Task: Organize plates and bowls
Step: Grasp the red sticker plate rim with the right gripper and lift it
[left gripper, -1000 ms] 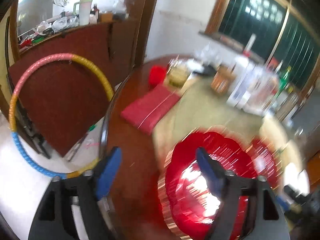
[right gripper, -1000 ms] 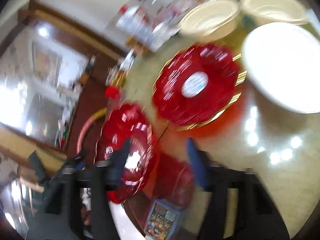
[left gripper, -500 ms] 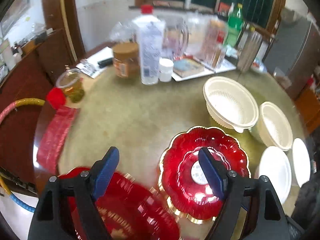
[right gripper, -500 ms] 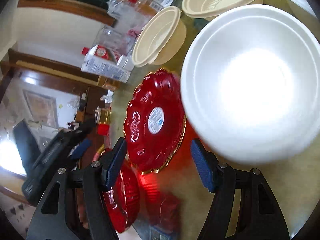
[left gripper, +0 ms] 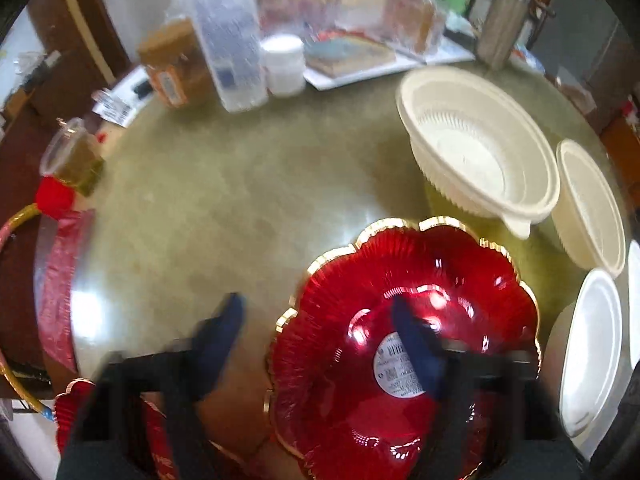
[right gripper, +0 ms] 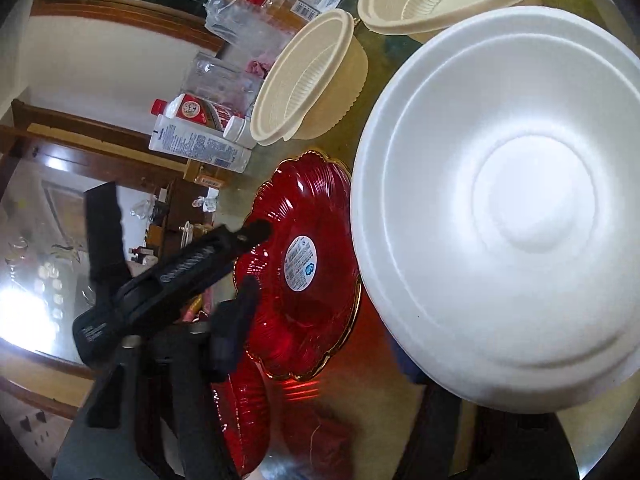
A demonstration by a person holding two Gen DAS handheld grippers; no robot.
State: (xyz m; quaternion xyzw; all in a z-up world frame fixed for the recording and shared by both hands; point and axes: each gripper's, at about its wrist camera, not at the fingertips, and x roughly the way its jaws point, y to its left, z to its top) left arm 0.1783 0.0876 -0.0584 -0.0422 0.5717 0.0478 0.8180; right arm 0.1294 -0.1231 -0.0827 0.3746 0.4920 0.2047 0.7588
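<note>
A red scalloped plate with a gold rim (left gripper: 404, 332) lies on the round table, also in the right wrist view (right gripper: 304, 264). My left gripper (left gripper: 316, 344) is open, straddling that plate's left rim from just above. A second red plate (left gripper: 72, 420) sits at the near left edge, also in the right wrist view (right gripper: 244, 412). My right gripper (right gripper: 324, 328) is open; its right finger is hidden under the rim of a white foam plate (right gripper: 504, 208). Two cream ribbed bowls (left gripper: 476, 148) (left gripper: 588, 204) stand beyond.
Bottles, jars and a tray (left gripper: 240, 40) crowd the far side of the table. A red cloth (left gripper: 60, 280) lies at the left edge, by a small glass jar (left gripper: 74, 156). White foam plates (left gripper: 592, 352) lie at the right. A hoop (left gripper: 16, 220) stands off the table's left.
My left gripper has moved forward and right, down onto the scalloped red plate's left rim. My right gripper has closed in on the white foam plate, which now fills more of its view.
</note>
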